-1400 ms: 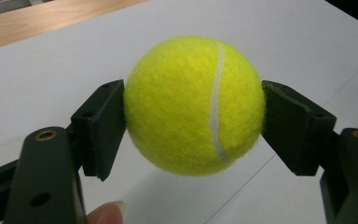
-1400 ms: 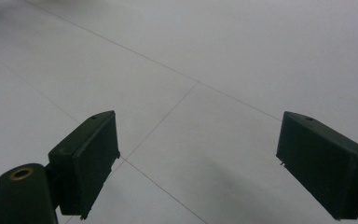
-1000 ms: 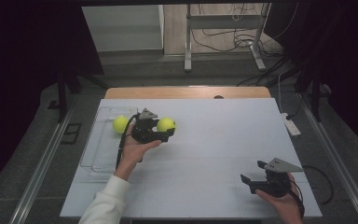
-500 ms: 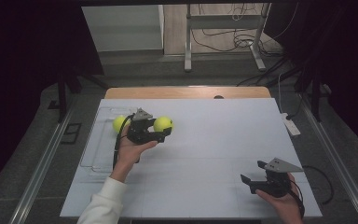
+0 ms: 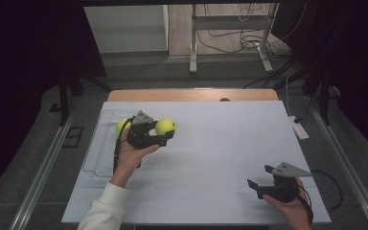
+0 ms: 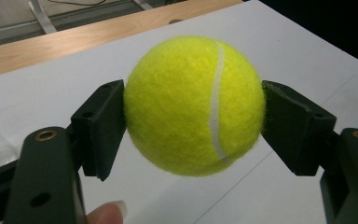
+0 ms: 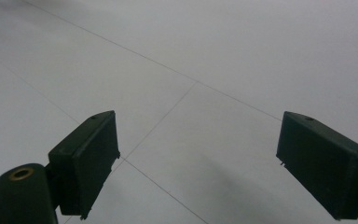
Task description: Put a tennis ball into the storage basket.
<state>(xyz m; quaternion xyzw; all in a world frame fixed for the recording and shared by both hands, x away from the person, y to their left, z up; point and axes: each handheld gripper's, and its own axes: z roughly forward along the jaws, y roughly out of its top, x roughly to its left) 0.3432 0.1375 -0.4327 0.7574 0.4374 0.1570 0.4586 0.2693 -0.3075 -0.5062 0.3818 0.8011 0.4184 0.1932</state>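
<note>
left gripper jaws pinch tennis ball at its widest, lifted off the worktop | second ball probably in clear tray | right gripper jaws spread, idle

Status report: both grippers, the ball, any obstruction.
Left gripper shut on yellow felt tennis ball, lifted. Right gripper open, empty. Second yellow ball in clear plastic tray. Nothing in the way.
</note>
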